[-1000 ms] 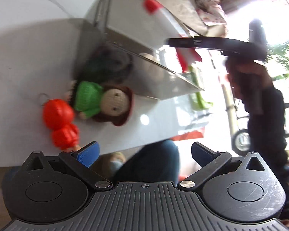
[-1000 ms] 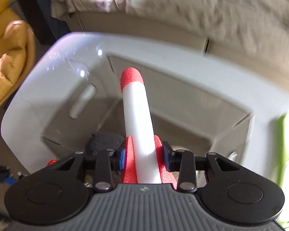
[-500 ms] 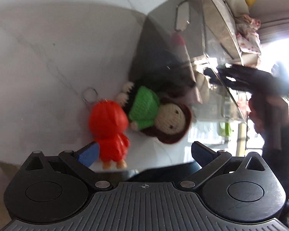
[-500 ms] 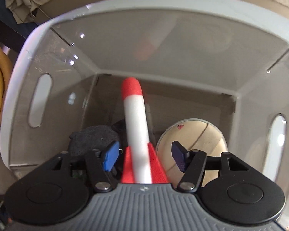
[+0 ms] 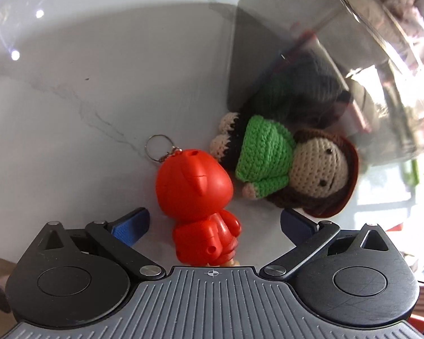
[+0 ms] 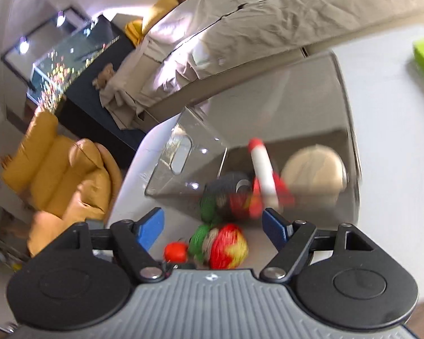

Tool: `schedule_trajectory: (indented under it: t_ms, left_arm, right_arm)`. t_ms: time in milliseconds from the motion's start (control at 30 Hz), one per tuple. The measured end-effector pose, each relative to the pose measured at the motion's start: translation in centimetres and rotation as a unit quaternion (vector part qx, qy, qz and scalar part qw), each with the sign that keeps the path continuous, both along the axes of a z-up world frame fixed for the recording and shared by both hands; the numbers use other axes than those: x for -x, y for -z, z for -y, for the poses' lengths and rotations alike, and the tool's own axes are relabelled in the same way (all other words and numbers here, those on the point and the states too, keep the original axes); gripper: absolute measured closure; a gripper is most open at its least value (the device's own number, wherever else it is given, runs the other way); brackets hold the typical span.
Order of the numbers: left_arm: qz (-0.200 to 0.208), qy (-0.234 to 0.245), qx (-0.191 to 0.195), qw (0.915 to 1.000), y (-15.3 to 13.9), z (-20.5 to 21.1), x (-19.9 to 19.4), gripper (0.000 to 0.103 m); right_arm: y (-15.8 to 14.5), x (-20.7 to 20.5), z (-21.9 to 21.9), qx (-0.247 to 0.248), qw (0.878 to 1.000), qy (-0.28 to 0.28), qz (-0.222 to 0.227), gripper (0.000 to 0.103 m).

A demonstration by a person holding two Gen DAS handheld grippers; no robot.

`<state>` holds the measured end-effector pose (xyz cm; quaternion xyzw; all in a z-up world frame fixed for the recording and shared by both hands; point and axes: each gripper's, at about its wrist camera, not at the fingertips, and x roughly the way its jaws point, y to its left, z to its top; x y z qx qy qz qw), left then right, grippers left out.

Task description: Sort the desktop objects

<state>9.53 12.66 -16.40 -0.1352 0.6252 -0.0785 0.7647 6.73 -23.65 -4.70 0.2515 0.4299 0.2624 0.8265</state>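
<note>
Red plastic figure (image 5: pixel 193 195) lies on the white table (image 5: pixel 99 79), between the spread fingers of the left gripper (image 5: pixel 213 223).

Hard and slick with a keyring, it looks light; my call is to pinch the narrow body, not the round head. Just beside it, the crochet doll (image 5: pixel 285 166) lies soft against the clear bin (image 6: pixel 311 118). A second ago the right gripper (image 6: pixel 213 226) pinched the foam rocket (image 6: pixel 264 169); now its fingers stand apart and empty, and the rocket is in the bin.
</note>
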Motion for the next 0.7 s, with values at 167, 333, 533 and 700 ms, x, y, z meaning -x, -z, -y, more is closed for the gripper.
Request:
schedule_trajectory:
  t_ms: [167, 333, 533, 700]
  left_arm:
    - [-0.003, 0.042, -0.05, 0.9979, -0.3, 2.0, -0.1, 0.0]
    - [0.028, 0.036, -0.057, 0.9974, -1.8, 1.9, 0.2, 0.044]
    - [0.03, 0.005, 0.003, 0.9995, -4.2, -0.6, 0.6, 0.052]
    - [0.069, 0.0, 0.028, 0.9972, -9.4, -2.3, 1.6, 0.052]
  right_arm:
    - [3.6, 1.7, 1.2, -0.031, 0.999, 0.018, -0.024, 0.024]
    - [6.5, 1.8, 1.7, -0.071, 0.996, 0.028, -0.051, 0.024]
    - [8.4, 0.9, 0.5, -0.053, 0.996, 0.029, -0.06, 0.023]
    - [8.5, 0.2, -3.1, 0.022, 0.999, 0.021, -0.028, 0.021]
